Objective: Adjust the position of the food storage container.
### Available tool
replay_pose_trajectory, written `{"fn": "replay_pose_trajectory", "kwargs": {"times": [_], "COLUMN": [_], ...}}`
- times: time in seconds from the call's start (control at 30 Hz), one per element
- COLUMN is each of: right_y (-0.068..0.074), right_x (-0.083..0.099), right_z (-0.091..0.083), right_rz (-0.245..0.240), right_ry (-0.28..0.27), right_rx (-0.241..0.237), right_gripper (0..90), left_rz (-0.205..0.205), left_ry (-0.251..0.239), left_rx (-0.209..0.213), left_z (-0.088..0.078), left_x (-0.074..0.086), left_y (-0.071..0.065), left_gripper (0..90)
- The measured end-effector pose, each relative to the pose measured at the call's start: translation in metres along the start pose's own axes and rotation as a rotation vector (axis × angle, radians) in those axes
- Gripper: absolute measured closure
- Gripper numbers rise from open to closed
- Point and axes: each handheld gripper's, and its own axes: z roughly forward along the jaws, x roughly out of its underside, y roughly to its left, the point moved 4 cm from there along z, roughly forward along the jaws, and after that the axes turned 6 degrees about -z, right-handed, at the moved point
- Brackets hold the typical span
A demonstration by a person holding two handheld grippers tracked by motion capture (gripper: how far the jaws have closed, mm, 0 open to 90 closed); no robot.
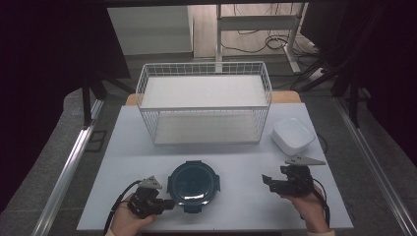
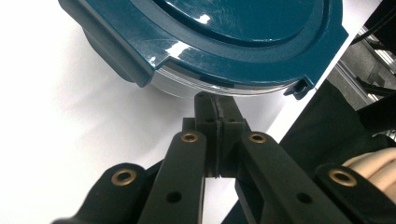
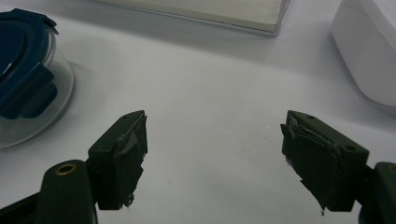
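- Table [image 1: 147, 147]: white, with bare surface to either side of the things. Its near edge runs just under both hands, and its right edge lies not far past the right hand.
- Rack [image 1: 204, 103]: a white wire rack with two shelves stands at the back middle. Both shelves look empty. Its open front faces the person, with a clear strip of table between it and the container.
- Container [image 1: 193, 186]: a round clear tub under a dark teal clip lid, sitting flat at the near middle of the table, in front of the rack. In the left gripper view a lid flap [image 2: 119, 56] hangs down its side, and the glass rim shows beneath the lid.
- Dish [image 1: 293, 135]: a white square dish, right of the rack and well apart from the container.
- Left gripper [image 1: 167, 204]: jaws clenched together with nothing between them, the tips at the container's near-left side, just under the lid rim [image 2: 219, 100]. I judge the step in hand to be nudging or prising at the lid edge. The next move calls for a small, steady push so that the tub does not slide.
- Right gripper [image 1: 267, 181]: jaws released and wide, empty, hovering over bare table to the right of the container. It has free room to come in and steady the tub.
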Motion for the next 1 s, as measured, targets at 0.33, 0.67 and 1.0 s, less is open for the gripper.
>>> {"fn": "replay_pose_trajectory", "kwargs": {"times": [0.33, 0.67, 1.0], "right_y": [0.0, 0.001, 0.001], "right_x": [0.0, -0.001, -0.001], "right_z": [0.001, 0.0, 0.0], "right_rz": [-0.003, -0.007, -0.009], "right_ry": [-0.001, -0.001, -0.002], "right_rx": [-0.002, -0.003, -0.003], "right_gripper": [22.5, 22.5, 22.4], "left_rz": [0.0, -0.003, 0.008], "left_ry": [-0.003, -0.009, -0.018], "left_rx": [-0.005, -0.002, -0.008], "left_z": [0.009, 0.02, 0.024], "left_x": [-0.016, -0.031, -0.04], "left_y": [0.0, -0.001, -0.005], "left_gripper": [90.0, 90.0, 90.0]}}
